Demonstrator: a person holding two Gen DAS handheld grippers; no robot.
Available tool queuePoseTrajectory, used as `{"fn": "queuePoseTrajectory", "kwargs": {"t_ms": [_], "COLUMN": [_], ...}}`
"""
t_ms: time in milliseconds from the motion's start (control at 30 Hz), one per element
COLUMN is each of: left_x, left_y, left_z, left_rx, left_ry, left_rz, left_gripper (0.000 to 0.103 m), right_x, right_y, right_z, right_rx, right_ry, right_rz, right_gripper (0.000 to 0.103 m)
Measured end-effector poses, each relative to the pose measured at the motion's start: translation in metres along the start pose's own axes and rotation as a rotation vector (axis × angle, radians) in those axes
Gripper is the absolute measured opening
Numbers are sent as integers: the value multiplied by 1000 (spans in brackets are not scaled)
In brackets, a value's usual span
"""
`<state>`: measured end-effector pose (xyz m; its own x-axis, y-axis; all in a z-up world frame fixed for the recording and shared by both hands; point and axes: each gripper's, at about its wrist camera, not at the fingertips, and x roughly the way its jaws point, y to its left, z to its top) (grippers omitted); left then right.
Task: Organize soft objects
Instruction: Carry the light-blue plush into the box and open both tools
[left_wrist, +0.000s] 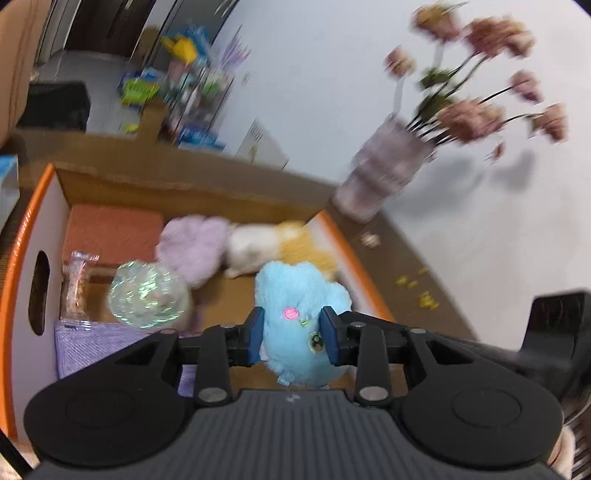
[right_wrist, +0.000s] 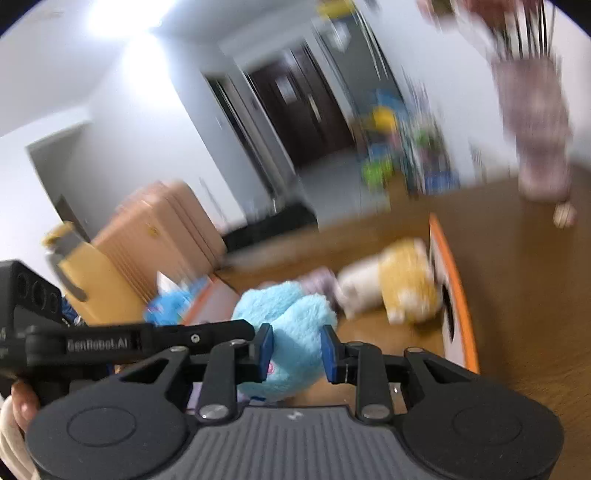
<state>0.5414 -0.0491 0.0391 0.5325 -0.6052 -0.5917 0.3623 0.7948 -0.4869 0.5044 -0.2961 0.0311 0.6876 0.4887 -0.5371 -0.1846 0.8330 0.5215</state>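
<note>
White walls and a brown tabletop (left_wrist: 417, 258) frame what we see, with a cardboard box (left_wrist: 44, 221), edged in orange, sitting on it. Our left gripper (left_wrist: 291, 338) has its blue pads pressed into both sides of a fluffy blue plush toy (left_wrist: 299, 295), holding it over the box's near end. Our right gripper (right_wrist: 297, 352) flanks the same blue plush toy (right_wrist: 284, 317); whether its pads actually squeeze the fur we cannot tell through the blur. Only the left wrist view shows the box's contents fully: a lilac plush (left_wrist: 192, 247), a white-and-yellow plush (left_wrist: 266, 247), a shiny iridescent ball (left_wrist: 147, 295), and an orange cushion (left_wrist: 110, 236). Only the right wrist view shows a tan suitcase (right_wrist: 162, 236) and dark doors (right_wrist: 299, 110).
</note>
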Motion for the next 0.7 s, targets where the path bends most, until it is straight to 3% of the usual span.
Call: {"fn": "queuePoseTrajectory", "kwargs": {"t_ms": [133,400,533,600,700], "left_x": [22,2,-45,-72,-118], "left_y": [17,12,6,-2,-16], "left_z": [-5,-9,-3,0,-8], "left_rx": [52,145,149,156,203], "left_ry": [98,66,-27,-85,-193], "left_rz": [27,67,113,147,256], "left_gripper": [38,45,45,51,63], "right_x": [30,53,17,-8,-52], "right_y": [-2,25,35,45,63], "right_z": [-3,-11,1,9,17], "right_rx": [-33,-184,-184,-211,-257], "right_ry": [79,122,78,30,-48], "right_rz": [-37,-135,-111,-118,-121], "right_gripper": [29,30,32,36,47]}}
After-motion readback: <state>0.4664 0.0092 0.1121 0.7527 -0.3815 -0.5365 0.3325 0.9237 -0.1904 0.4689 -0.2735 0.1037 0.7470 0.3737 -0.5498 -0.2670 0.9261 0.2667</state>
